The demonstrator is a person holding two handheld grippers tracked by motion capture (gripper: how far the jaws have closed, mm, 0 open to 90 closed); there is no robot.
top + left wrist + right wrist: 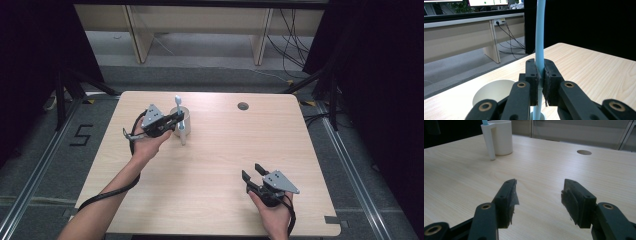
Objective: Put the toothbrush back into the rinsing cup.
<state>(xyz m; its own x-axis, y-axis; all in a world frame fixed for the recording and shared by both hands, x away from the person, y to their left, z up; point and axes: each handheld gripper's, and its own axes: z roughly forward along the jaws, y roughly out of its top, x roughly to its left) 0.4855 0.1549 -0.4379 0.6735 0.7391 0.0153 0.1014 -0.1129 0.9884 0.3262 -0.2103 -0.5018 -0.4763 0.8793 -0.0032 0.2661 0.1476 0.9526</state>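
A white cup (182, 116) with a white side tube (183, 136) stands at the table's far left. A light-blue toothbrush (177, 102) stands upright in that tube, its head on top. My left gripper (176, 120) is shut on the toothbrush handle (539, 45) just above the tube; in the left gripper view the cup (494, 92) sits low and to the left behind the jaws. My right gripper (252, 171) rests open near the table's front right, holding nothing. From the right gripper view (539, 192) the cup (502, 137) and tube (489, 143) stand far off at upper left.
The light wooden table (215, 165) has a round cable hole (243, 106) at the back middle. Dark curtains flank both sides. A pale bench and loose cables lie on the floor beyond the far edge.
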